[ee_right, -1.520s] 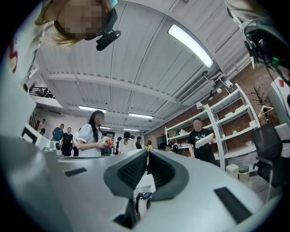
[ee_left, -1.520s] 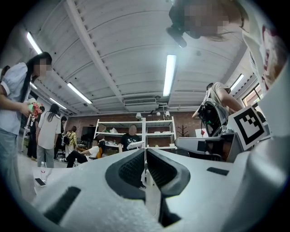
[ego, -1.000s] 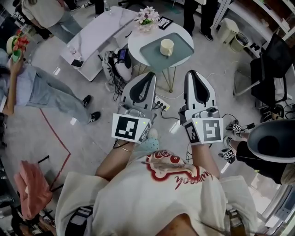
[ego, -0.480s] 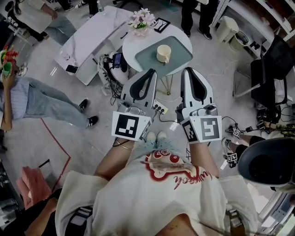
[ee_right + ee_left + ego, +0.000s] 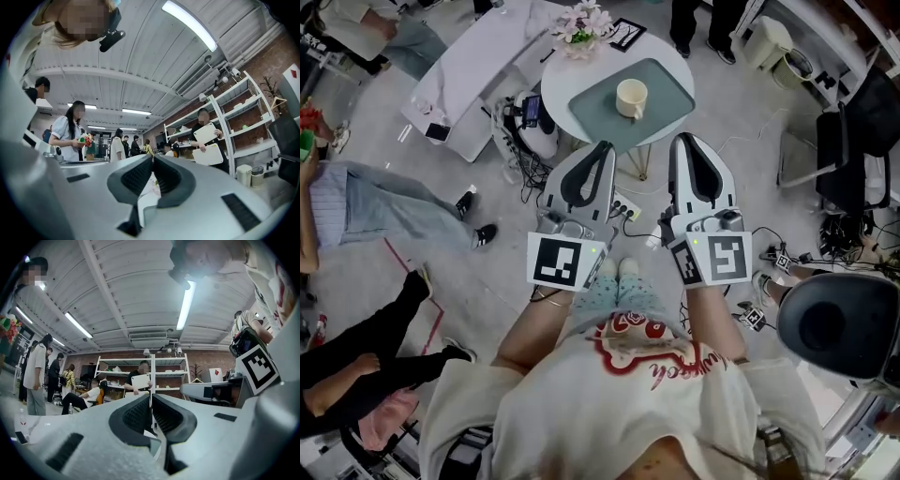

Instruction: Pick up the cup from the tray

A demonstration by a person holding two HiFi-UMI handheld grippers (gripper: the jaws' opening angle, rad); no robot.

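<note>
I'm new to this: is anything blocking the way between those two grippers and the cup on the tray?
Nothing visible does. The cup stands alone on the tray; the flowers sit beyond it. The left gripper and right gripper, both shut, hover on the table's near side.

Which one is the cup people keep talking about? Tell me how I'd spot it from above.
Near the top of the head view stands a small round white table. A grey-green tray lies on it, and the cup is the cream-coloured one, the only thing standing on that tray. The pink flowers sit off the tray at the table's far edge.
</note>
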